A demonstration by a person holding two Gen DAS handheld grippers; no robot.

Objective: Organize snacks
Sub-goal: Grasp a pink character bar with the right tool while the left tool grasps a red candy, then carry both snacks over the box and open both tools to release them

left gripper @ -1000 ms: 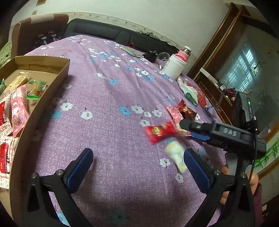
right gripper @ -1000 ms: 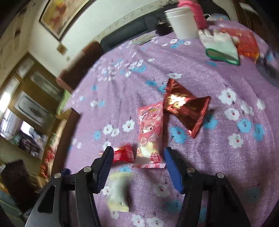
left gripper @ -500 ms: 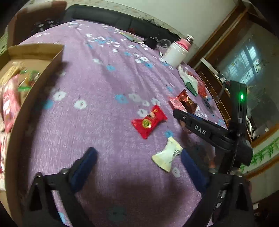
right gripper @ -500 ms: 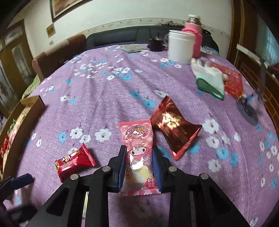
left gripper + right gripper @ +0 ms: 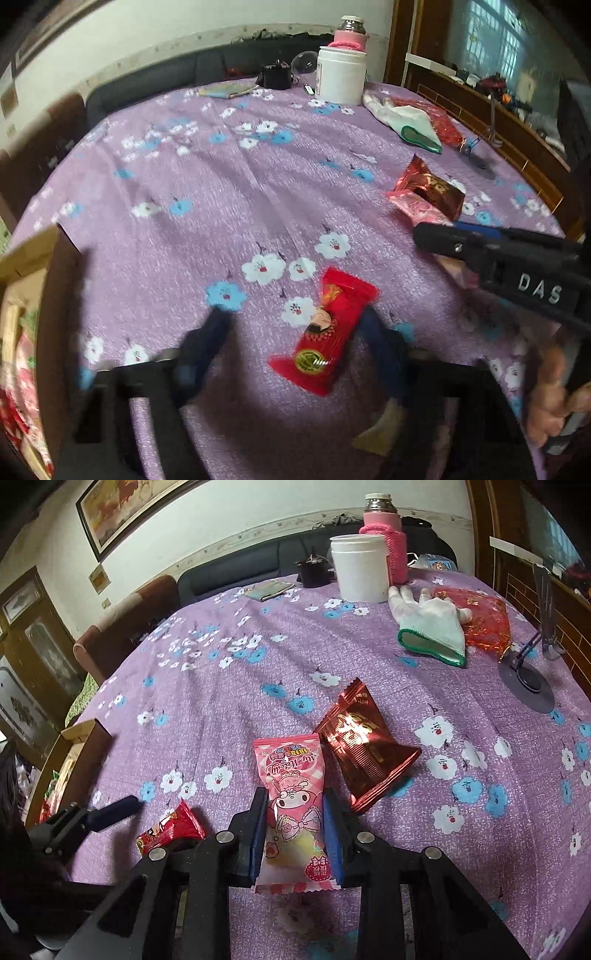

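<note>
My right gripper is shut on a pink My Melody snack packet on the purple floral tablecloth; it also shows in the left wrist view. My left gripper is open with its fingers on either side of a red snack packet, seen too in the right wrist view. A shiny dark red packet lies just right of the pink one. A cream packet lies by the left gripper's right finger. A cardboard box holding snacks stands at the left.
At the far side stand a white jar, a pink-sleeved flask and a small black object. A white glove lies on a red mesh bag. A phone stand sits at the right.
My left gripper has moved over the red packet, which now lies between its fingers. My right gripper has closed on the pink packet and holds it.
</note>
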